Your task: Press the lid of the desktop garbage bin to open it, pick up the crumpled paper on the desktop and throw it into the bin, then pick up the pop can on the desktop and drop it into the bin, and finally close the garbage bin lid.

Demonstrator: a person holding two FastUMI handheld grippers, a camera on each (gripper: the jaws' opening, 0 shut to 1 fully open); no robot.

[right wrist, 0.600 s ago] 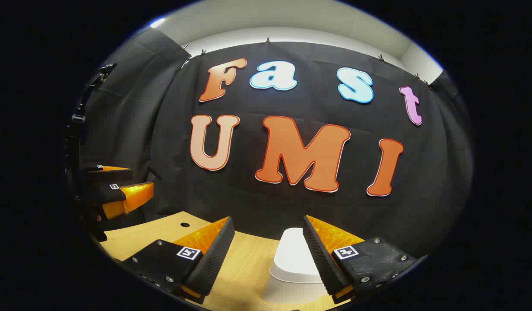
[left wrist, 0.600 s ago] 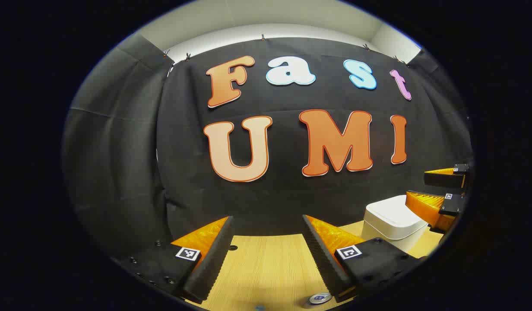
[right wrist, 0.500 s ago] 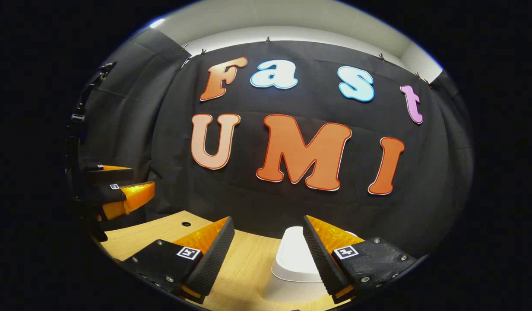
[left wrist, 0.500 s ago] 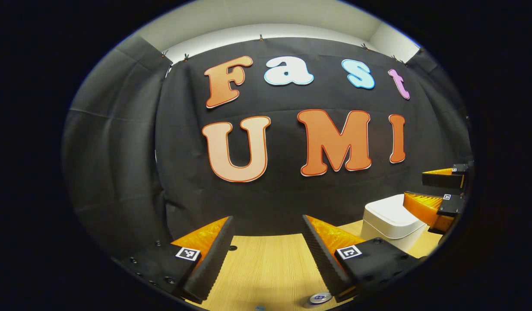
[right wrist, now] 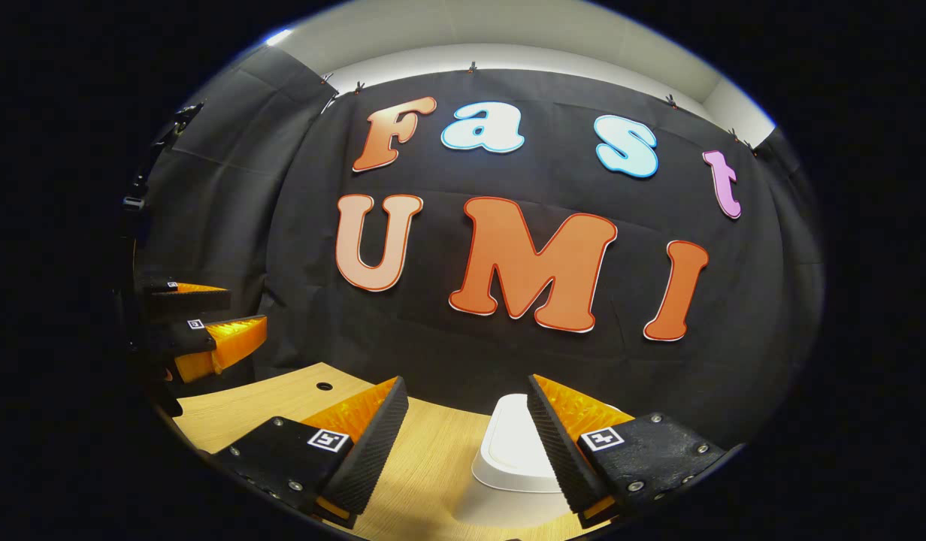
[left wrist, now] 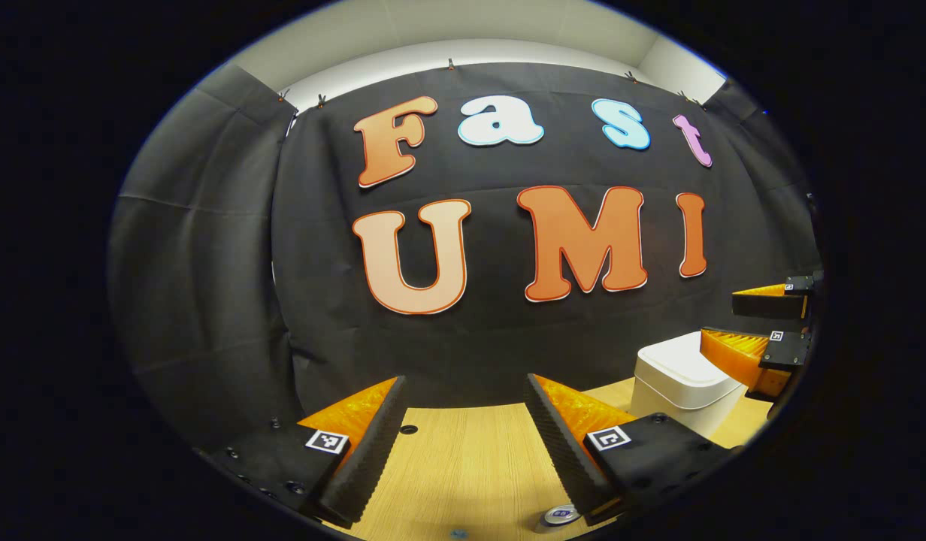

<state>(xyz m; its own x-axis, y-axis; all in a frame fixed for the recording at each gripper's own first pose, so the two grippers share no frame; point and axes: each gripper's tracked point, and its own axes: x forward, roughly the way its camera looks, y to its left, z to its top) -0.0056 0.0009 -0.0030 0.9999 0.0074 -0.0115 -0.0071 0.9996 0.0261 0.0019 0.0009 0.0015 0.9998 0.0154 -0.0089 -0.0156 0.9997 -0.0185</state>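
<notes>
White garbage bin [right wrist: 512,458] stands lid-shut on the desktop [left wrist: 463,466]; pop can [left wrist: 559,515] nearby.

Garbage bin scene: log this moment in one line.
left gripper open | right gripper open, facing garbage bin | lid shut | pop can on desktop

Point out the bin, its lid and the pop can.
garbage bin [left wrist: 677,402]: left gripper view, front wall.
lid [right wrist: 514,443]: right gripper view, flat top, closed.
pop can [left wrist: 559,515]: left gripper view, metal top at the bottom edge.

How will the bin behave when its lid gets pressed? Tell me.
The bin looks like small, light plastic, so a hard press may slide it on the smooth wooden desk. Its broad, squat body probably resists tipping. The flat lid looks rigid.
</notes>
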